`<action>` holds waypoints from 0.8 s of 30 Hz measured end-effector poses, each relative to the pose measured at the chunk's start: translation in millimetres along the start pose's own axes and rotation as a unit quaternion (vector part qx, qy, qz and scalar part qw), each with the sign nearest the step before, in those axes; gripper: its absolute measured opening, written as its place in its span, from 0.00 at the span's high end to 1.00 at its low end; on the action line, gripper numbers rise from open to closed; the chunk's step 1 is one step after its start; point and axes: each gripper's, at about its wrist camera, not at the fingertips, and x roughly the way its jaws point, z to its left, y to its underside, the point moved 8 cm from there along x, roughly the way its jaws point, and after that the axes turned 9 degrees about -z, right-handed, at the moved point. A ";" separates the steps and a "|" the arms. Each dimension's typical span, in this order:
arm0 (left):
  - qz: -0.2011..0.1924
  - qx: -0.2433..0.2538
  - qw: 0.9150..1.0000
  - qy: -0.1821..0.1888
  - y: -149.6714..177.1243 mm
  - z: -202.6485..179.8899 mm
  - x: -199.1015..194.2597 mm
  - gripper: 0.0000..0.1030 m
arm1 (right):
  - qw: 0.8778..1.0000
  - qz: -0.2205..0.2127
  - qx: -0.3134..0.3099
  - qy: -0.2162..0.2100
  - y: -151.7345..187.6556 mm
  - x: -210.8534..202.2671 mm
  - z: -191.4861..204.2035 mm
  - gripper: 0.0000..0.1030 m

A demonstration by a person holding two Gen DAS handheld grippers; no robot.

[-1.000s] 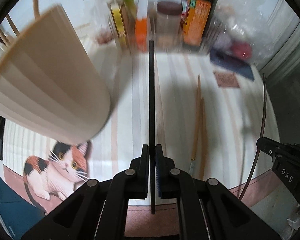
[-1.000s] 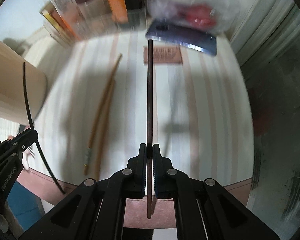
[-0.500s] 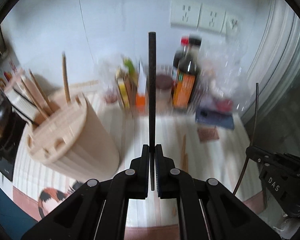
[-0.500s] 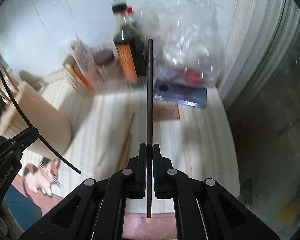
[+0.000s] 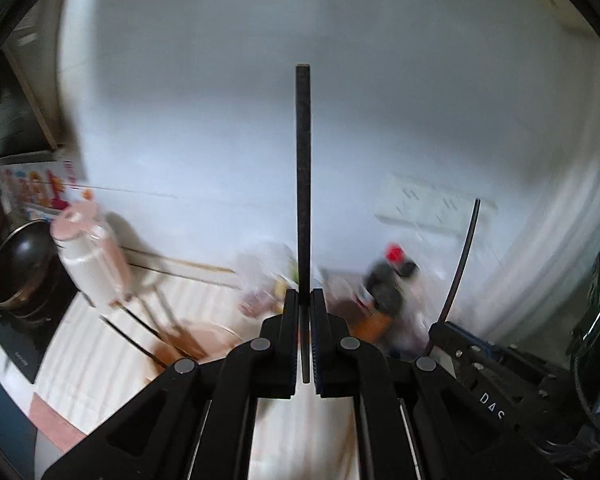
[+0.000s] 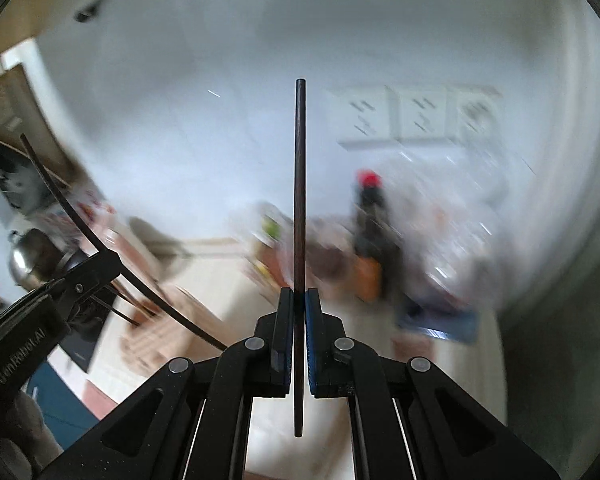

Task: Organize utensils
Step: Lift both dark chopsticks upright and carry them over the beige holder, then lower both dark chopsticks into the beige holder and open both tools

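My left gripper [image 5: 304, 300] is shut on a black chopstick [image 5: 303, 168] that points up toward the white wall. My right gripper [image 6: 299, 300] is shut on a dark brown chopstick [image 6: 299, 184], also pointing up. Both are raised above the counter. The beige utensil holder [image 5: 196, 340] with several chopsticks in it lies low and left of my left gripper, blurred. It also shows in the right wrist view [image 6: 156, 332], behind the left gripper's body [image 6: 40, 320]. The right gripper's body [image 5: 500, 380] shows at lower right in the left wrist view.
Sauce bottles [image 6: 370, 232] and jars stand at the back of the striped counter [image 5: 100, 352]. A white and pink bottle [image 5: 92, 264] and a dark pot [image 5: 20, 268] are at the left. Wall sockets [image 6: 416, 116] are above. A dark phone [image 6: 436, 316] lies at the right.
Both grippers have tilted upward and risen, keeping their chopsticks. The view swung from the counter to the wall. The utensil holder now sits lower in the left wrist view.
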 end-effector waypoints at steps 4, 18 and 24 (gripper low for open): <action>-0.022 -0.031 0.998 -0.047 -27.7 54.3 -2.0 0.97 | 0.997 -0.011 -0.001 -0.079 -29.8 17.6 53.7 0.95; 0.026 -0.100 0.988 -0.111 9.1 152.0 59.2 0.97 | 0.986 -0.034 -0.038 -0.159 -41.4 111.8 170.2 0.95; 0.057 -0.102 0.987 -0.113 31.5 157.1 75.8 0.97 | 0.985 -0.027 -0.056 -0.162 -16.8 144.9 184.6 0.95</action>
